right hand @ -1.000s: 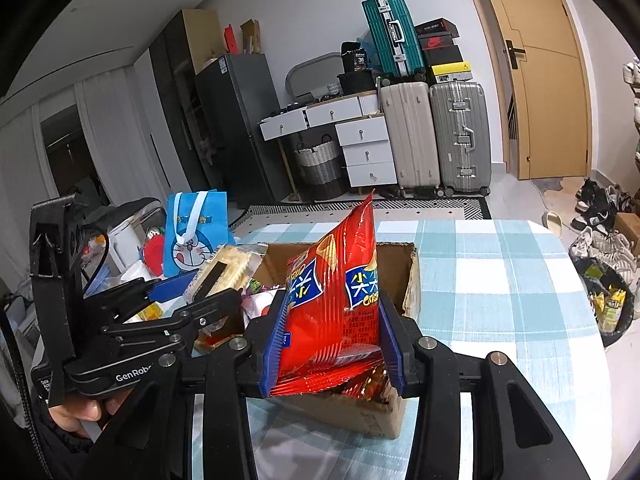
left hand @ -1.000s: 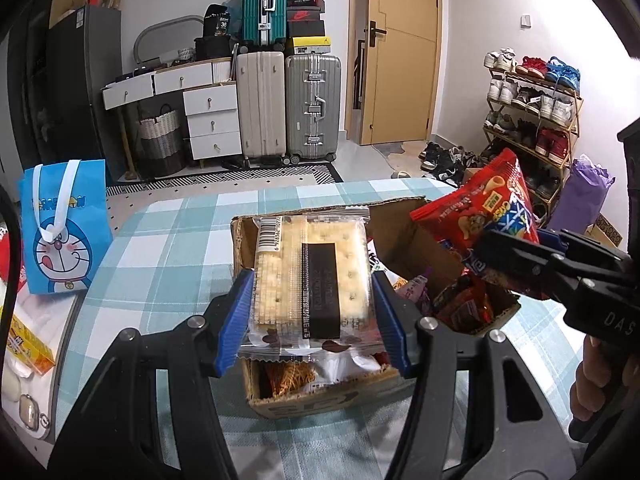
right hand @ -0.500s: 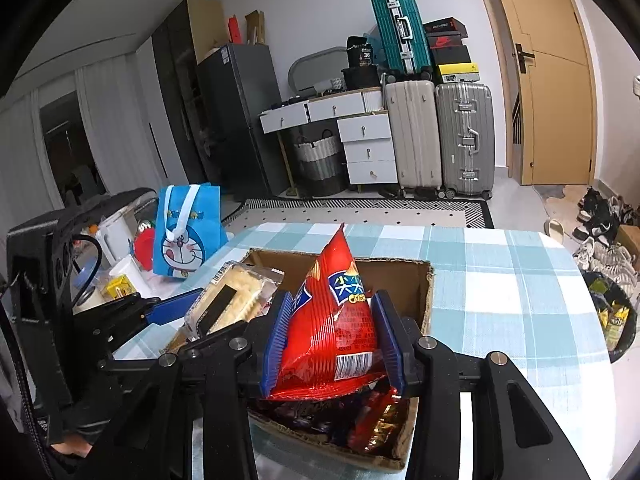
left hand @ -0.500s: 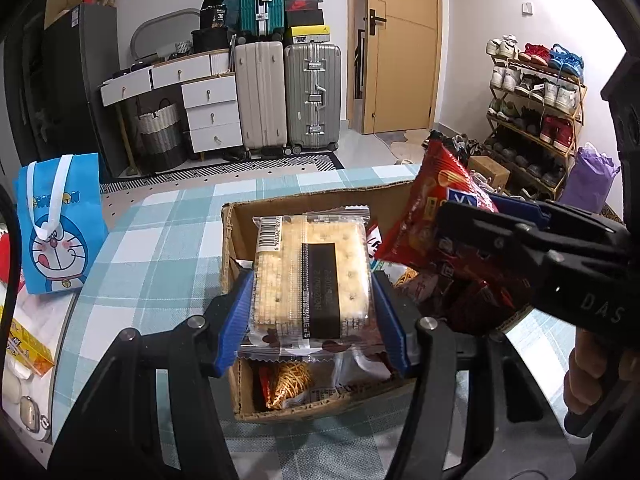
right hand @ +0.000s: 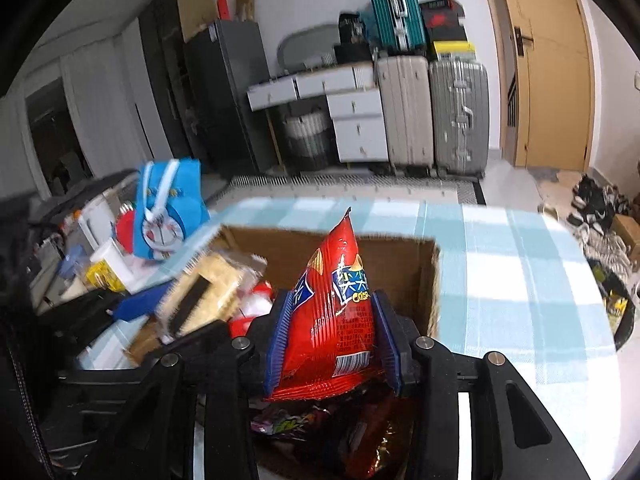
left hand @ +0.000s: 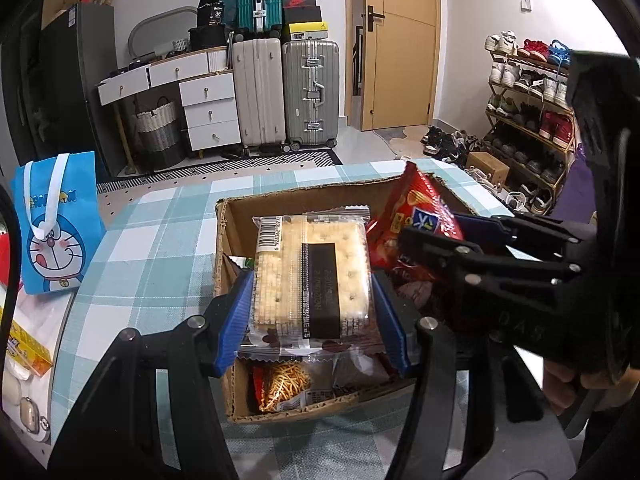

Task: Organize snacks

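Two snacks are in hand above the cardboard box (left hand: 224,240): mid-frame in the left wrist view, the left gripper (left hand: 312,312) clamps a cracker pack (left hand: 312,276) over snacks already inside, and low centre in the right wrist view, the right gripper (right hand: 332,340) pinches a red crisp bag (right hand: 332,320), both unreleased

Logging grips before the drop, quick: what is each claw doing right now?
Left claw: closed on the clear-wrapped rectangular cracker pack.
Right claw: closed on the red foil crisp bag.
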The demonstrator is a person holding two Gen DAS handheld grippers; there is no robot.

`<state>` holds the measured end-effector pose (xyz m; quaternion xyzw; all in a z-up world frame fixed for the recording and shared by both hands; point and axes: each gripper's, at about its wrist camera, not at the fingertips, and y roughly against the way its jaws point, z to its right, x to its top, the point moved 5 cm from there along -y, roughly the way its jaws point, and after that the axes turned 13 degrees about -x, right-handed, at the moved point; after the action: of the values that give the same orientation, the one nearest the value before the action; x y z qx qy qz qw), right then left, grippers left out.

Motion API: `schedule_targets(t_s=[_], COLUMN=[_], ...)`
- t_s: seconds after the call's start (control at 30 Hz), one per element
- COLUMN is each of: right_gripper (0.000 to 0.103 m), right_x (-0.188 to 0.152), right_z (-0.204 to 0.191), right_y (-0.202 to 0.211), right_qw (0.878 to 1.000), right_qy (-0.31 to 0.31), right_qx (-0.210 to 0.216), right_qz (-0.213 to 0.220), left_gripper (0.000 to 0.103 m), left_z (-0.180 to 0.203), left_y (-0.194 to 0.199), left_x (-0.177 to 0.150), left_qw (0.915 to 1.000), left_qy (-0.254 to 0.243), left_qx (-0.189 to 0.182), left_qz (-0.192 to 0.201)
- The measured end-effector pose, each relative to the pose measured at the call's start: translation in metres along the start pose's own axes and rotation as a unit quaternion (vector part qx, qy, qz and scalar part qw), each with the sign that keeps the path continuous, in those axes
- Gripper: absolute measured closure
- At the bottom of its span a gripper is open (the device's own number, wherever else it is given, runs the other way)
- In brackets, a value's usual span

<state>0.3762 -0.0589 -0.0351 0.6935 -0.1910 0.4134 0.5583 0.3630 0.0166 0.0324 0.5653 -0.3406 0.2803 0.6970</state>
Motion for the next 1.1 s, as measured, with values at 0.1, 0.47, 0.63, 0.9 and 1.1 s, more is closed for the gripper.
schedule_targets(t_s=[0.1,0.47,0.63,0.9,1.1], right_gripper=[0.063,0.052,0.024,0.001,0.001], right_x=[-0.002,-0.008,-0.015,-0.028,-0.042], right_z=[-0.003,0.013,0.020,0.039,0.040], right_y=[0.000,0.032,0.056,0.084,0.099], right_qw=[1.000,0.999,0.999,0.998,0.996], right_qy=[0.018,0.013,0.008,-0.025,-0.032], right_qx=[-0.009,0.007,0.003,0.009,0.019], right_qz=[-0.003,0.034,0.050,0.062,0.075], left_gripper=[0.048,0.047,0.029,0.005,0.001], left_z=[-0.002,-0.004,-0.002,-0.007,-0.017], left_y=[-0.004,-0.010,-0.001,0.034,0.067], left_x=[-0.001,-0.001,-0.004,-0.017,-0.035], left_qw=[1.0000,0.9999,0.9999,0.9994,0.9985], left_qy=[0.001,-0.002,-0.005,0.007,0.023], left_qx=[0.001,0.003,-0.008,-0.028,-0.021], left_qz=[-0.002,-0.010,-0.004,0.018,0.044])
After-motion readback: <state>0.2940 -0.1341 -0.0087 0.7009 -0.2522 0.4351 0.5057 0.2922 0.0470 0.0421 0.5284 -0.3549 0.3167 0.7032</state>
